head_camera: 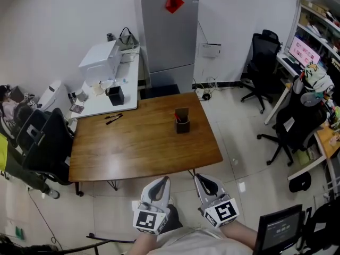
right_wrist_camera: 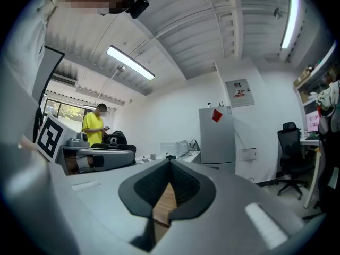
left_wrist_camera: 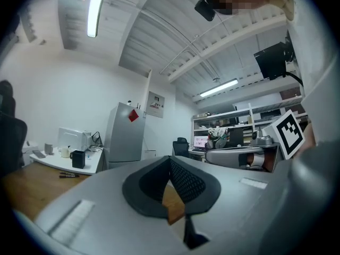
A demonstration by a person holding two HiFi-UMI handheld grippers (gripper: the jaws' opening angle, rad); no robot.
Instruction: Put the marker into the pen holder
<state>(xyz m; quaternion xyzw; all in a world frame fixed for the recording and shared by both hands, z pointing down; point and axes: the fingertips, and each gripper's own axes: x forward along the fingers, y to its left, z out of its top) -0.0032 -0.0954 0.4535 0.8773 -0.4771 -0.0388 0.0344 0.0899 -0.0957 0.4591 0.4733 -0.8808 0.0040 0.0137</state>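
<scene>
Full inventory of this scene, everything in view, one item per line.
table: 1, brown wood, centre
pen holder: 1, dark brown, on table, right of centre
markers: 2, dark, table's far-left edge
white desk: 1, behind table, left
cabinet: 1, grey, red sticker, back wall
office chairs: at least 3, black, both sides
left tool: 1, grey, shut, empty, before table's near edge
right tool: 1, grey, shut, empty, beside it

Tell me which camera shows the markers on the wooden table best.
The head view: it looks down on both markers, lying near the far left corner of the wooden table. The left gripper view shows the markers only as thin dark lines at a low angle. The right gripper view misses them.
</scene>
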